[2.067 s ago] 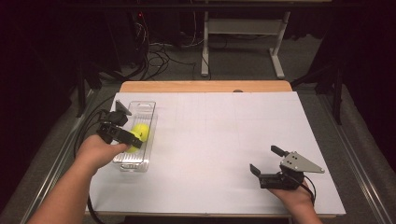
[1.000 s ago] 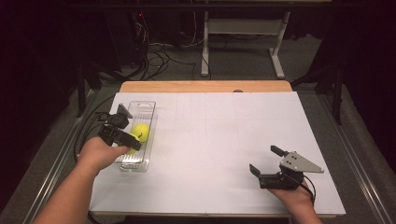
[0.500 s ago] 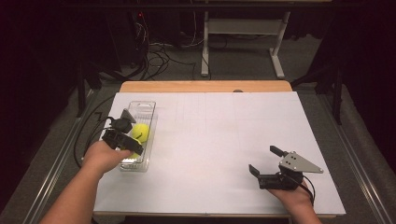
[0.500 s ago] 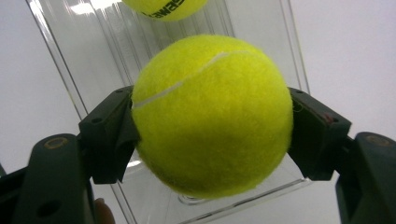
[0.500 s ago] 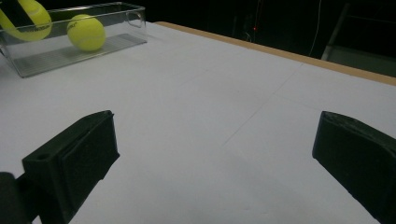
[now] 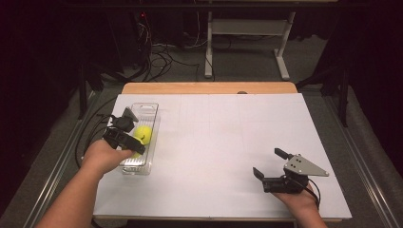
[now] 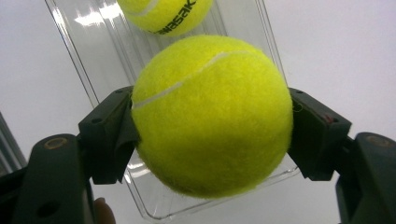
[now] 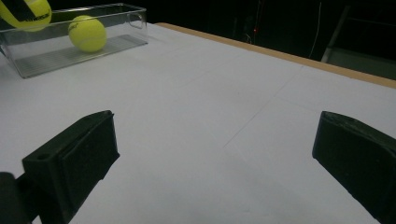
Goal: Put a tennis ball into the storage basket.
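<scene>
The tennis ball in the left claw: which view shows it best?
The left gripper view: the held tennis ball sits large between both jaws, above the clear tray. The high view shows a yellow sliver below the hand. The right gripper view catches its cropped edge far off.

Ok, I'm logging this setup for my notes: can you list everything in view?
Tennis balls: two, yellow; one clamped in the left tool above the bin, one lying inside the bin.
Bin: one, clear plastic, left side of the table.
Table: one, white top with a wooden far edge.
Cables: several, dark, on the floor beyond the table.
Left tool: black, shut on a ball.
Right tool: black, open, resting on the table at near right.
</scene>
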The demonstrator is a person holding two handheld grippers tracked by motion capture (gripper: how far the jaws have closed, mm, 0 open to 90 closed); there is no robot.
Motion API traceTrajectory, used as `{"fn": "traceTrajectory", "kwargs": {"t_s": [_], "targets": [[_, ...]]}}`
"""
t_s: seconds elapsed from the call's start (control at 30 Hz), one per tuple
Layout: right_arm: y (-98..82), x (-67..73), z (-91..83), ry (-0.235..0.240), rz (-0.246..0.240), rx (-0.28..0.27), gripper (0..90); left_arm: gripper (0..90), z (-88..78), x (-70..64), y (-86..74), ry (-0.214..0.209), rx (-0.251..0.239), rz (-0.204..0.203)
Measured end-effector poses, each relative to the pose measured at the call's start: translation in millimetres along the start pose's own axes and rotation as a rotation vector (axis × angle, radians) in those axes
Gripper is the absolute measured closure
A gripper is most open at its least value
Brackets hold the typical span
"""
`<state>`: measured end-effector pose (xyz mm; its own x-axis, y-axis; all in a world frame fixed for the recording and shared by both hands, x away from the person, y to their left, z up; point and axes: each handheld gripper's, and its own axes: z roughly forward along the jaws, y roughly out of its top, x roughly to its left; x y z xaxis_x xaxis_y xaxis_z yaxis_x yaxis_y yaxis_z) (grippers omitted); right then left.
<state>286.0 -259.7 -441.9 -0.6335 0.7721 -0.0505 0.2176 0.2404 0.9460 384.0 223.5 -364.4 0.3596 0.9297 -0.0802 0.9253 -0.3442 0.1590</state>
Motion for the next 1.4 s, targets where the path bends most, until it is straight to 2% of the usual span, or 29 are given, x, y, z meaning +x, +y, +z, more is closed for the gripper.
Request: {"fn": "traceTrajectory", "kwargs": {"t_s": [0.13, 0.23, 0.33, 0.4, 0.43, 0.5, 0.6, 0.73, 0.83, 0.93, 1.0, 1.07, 1.27, 1.4], "targets": [[1.0, 0.2, -0.9, 0.0, -0.002, -0.007, 0.4, 26.3, 4.0, -2.2, 1.7, 0.018, 0.022, 0.01], [1.1, -0.5, -1.9, -0.002, 0.001, -0.009, 0.4, 26.3, 4.0, -1.9, 2.4, 0.016, 0.018, 0.005], [1.4, -1.2, -2.9, -0.003, 0.003, -0.013, 0.4, 26.2, 4.2, -2.0, 2.6, 0.011, 0.024, 0.009], [1.4, -1.6, -3.0, -0.004, 0.002, -0.013, 0.4, 24.8, 2.1, -0.3, 2.3, -0.01, 0.003, 0.013], [1.5, -1.6, -3.2, -0.005, 0.005, -0.013, 0.4, 16.1, -0.5, 0.9, 2.8, -0.011, -0.013, 0.002], [1.9, -1.6, -3.6, -0.005, 0.002, -0.017, 0.4, 7.1, -5.4, 3.0, 2.4, -0.037, -0.032, -0.009], [1.8, -1.4, -3.4, -0.005, 0.0, -0.016, 0.4, 0.6, -5.9, 1.2, 2.3, -0.028, -0.004, -0.001], [2.3, -1.6, -3.2, -0.006, -0.001, -0.019, 0.4, 0.6, -3.6, -0.5, 2.1, -0.027, 0.011, 0.008], [1.8, -1.7, -2.4, -0.007, -0.001, -0.012, 0.4, 0.6, -3.9, -0.7, 2.4, -0.018, 0.002, -0.001], [1.7, -0.9, -1.8, -0.005, -0.003, -0.012, 0.3, 0.6, -3.8, -2.0, 2.3, -0.01, 0.004, 0.007], [1.5, -0.6, -1.7, -0.004, -0.005, -0.011, 0.4, 0.4, -4.2, -2.9, 1.7, 0.003, -0.022, 0.0], [1.6, -0.6, -2.3, -0.005, -0.006, -0.012, 0.4, 0.5, -4.1, -3.6, 1.5, 0.008, -0.023, 0.001], [1.6, -1.3, -3.1, -0.009, -0.001, -0.012, 0.4, 0.6, -0.8, -10.5, 2.1, -0.007, -0.022, 0.018], [1.4, -0.9, -1.9, -0.009, -0.002, -0.009, 0.4, 0.6, 2.1, -18.6, 3.9, -0.032, -0.012, 0.041]]}}
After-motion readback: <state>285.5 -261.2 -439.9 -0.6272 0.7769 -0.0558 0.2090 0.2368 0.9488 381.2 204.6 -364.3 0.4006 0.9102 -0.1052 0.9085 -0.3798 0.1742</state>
